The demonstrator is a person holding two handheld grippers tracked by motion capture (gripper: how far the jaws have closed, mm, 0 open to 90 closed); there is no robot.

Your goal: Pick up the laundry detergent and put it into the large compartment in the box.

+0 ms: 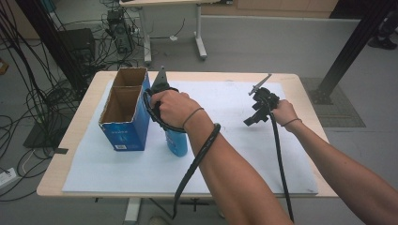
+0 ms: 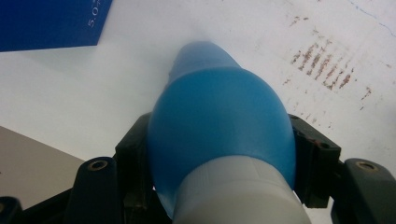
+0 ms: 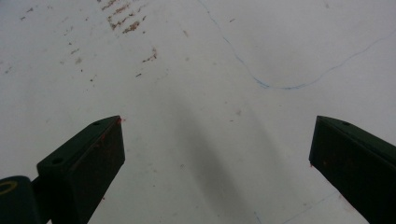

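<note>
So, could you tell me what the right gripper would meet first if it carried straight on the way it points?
Most likely the bare white sheet on the table. The right gripper is open with nothing between its jaws, and points down at that sheet, though how far away it lies is unclear.

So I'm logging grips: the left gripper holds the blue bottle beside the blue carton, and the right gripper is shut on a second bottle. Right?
Not quite. The right gripper holds nothing: the right gripper view shows its jaws wide apart over the bare white sheet. The left gripper does clamp the blue bottle beside the blue carton.

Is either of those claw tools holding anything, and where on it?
The left gripper clamps the blue bottle around its body. The right gripper holds nothing.
</note>
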